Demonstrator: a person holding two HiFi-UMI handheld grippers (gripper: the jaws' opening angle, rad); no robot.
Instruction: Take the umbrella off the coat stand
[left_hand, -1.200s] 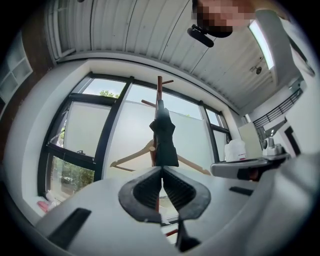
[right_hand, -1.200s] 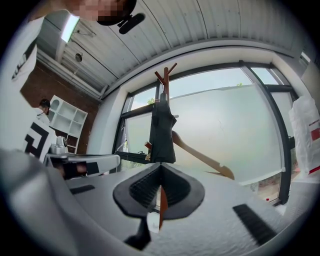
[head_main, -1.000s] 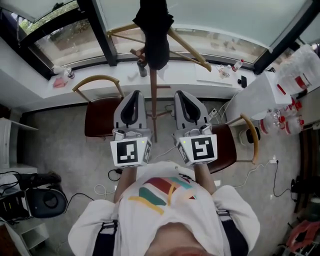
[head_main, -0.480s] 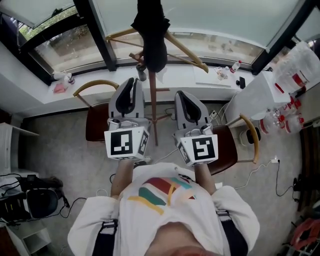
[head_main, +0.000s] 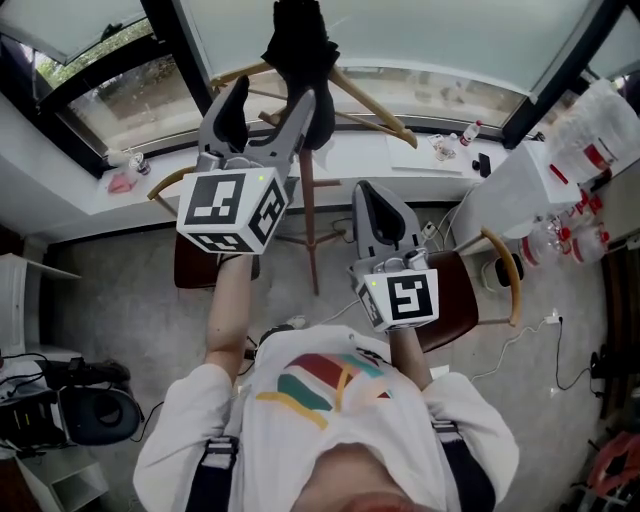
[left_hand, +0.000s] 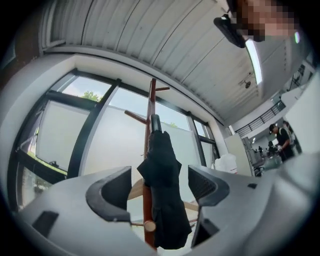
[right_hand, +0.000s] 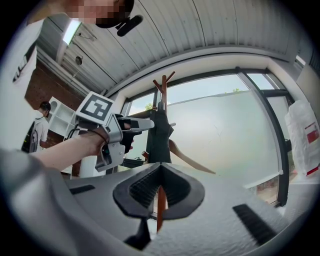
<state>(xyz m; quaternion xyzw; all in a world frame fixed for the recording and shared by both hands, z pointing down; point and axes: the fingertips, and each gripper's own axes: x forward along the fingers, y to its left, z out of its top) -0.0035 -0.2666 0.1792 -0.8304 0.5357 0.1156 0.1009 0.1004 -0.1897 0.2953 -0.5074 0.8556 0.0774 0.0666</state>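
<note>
A folded black umbrella (head_main: 298, 45) hangs near the top of a wooden coat stand (head_main: 308, 215) in front of the window. My left gripper (head_main: 270, 100) is raised up to it, and its jaws are opening. In the left gripper view the umbrella (left_hand: 162, 195) shows in the gap between the jaws, a little beyond them; the pads do not press on it. The stand's pole (left_hand: 148, 130) runs just behind it. My right gripper (head_main: 375, 205) stays lower, in front of the pole, shut and empty. From the right gripper view the left gripper (right_hand: 142, 125) reaches the umbrella (right_hand: 160, 137) side-on.
Two chairs with curved wooden backs (head_main: 205, 170) (head_main: 505, 270) flank the stand's foot. The windowsill (head_main: 410, 150) carries small bottles and papers. A white table (head_main: 520, 190) with bags stands at right. Cables and a black device (head_main: 95, 410) lie on the floor. A person (left_hand: 280, 140) stands far off.
My left gripper rose from beside the right one up to the umbrella, and its jaws went from shut to wide apart. The right gripper stayed put.
</note>
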